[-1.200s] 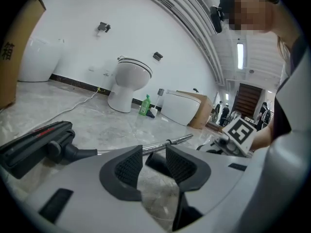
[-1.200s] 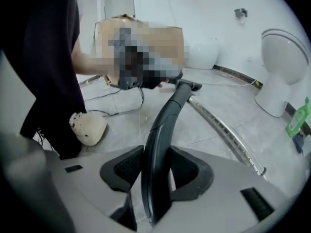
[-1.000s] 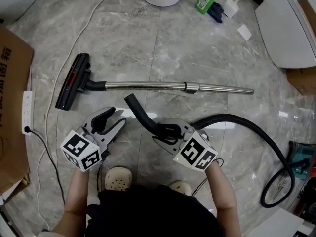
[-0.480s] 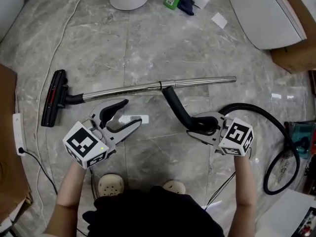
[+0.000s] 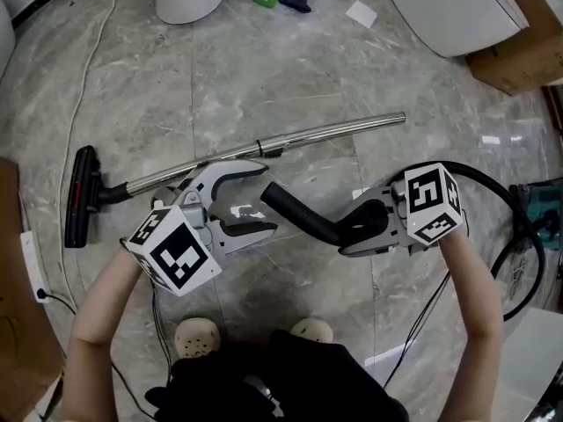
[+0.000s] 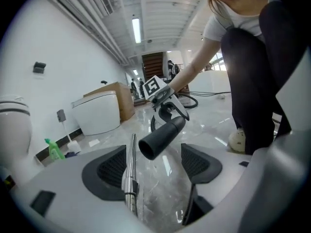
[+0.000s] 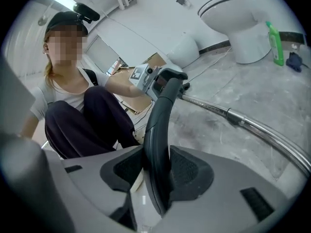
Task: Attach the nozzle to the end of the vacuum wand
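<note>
- Since the wand [image 5: 334, 130] lies flat on the floor with its free end at the upper right, I would have the left gripper [image 5: 266, 199] take the tube near that end and lift it level.
- Its jaws have just been opening and stand spread. The wand and the hose end [image 5: 303, 216] show beyond them, but nothing touches the pads.
- The right gripper [image 5: 356, 231] pinches the hose end at its bend. I judge this to be the piece to fit, so I would push its mouth on straight along the tube, not at an angle.
- The wand is a long shiny metal tube with a collar near its middle and a black floor head [image 5: 81, 196] on its left end.
- The hose end is a black curved tube with a round open mouth, held off the floor between the grippers.
</note>
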A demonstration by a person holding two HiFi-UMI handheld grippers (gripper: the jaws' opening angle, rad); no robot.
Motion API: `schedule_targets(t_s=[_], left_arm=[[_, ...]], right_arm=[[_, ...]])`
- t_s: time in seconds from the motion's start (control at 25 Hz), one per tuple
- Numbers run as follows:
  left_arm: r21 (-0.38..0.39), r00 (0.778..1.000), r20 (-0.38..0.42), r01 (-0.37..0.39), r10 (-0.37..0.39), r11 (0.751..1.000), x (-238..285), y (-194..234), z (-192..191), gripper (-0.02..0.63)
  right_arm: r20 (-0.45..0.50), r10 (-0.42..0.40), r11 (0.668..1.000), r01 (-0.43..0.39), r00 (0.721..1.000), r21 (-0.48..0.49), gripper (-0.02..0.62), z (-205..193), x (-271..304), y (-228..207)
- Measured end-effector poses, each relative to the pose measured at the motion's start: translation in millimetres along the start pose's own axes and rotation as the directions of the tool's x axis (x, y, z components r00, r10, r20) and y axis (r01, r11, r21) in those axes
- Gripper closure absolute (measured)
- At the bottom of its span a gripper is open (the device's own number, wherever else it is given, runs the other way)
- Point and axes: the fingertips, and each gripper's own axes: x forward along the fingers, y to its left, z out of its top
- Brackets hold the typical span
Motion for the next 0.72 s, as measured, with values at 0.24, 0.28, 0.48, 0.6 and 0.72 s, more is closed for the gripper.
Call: schedule_targets(t_s=[0.24,0.28,0.48,0.6,0.72], left_arm=[[0.078,0.989,0.033,0.143,-0.146,0.987,21,-27,22,0.27],[0.112,0.987,0.019,0.156,-0.159,0.981,24,-33,21,0.27],[0.157,0.98,-0.004,0.197,-0.199,0.968,31,-51,16,0.371],[0.162,0.974,-0.037,0.225,-0.222,0.961,33,-63,13,0.397],[0.09,0.965,-0.029,0.262,-0.26,0.961,36,-72,7,0.424]], right_arm=[[-0.025,0.1,0.995,-0.099,0.995,0.027,0.42,-5,7,14],[-0.029,0.108,0.994,-0.107,0.994,0.029,0.42,-6,8,16],[-0.042,0.119,0.993,-0.118,0.992,0.03,0.42,-13,10,18],[-0.068,0.107,0.994,-0.107,0.992,0.01,0.419,-21,14,17],[-0.063,0.061,0.998,-0.062,0.996,-0.008,0.419,-26,13,13]])
